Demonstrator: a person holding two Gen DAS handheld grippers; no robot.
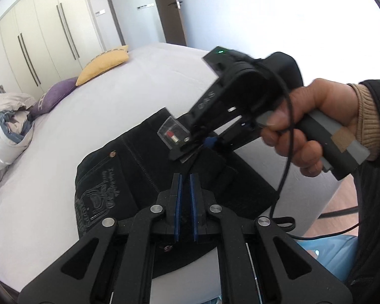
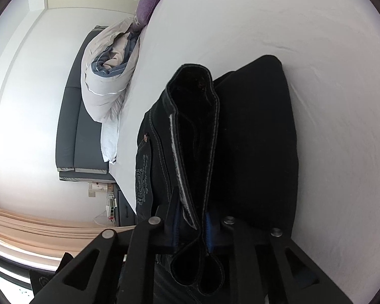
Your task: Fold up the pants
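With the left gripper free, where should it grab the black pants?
Take the pants by the hem edge next to the right gripper, coming from the near side. The right gripper already pinches the stacked leg hems; the left gripper is shut and empty.

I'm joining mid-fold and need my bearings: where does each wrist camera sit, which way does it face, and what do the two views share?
Left wrist: on the left gripper, jaws shut and empty, aimed down across the black pants on the bed; the right hand shows.
Right wrist: on the right gripper, rolled sideways, jaws pinching the pants' hems.
Shared: pants, bed, purple cushion, duvet.
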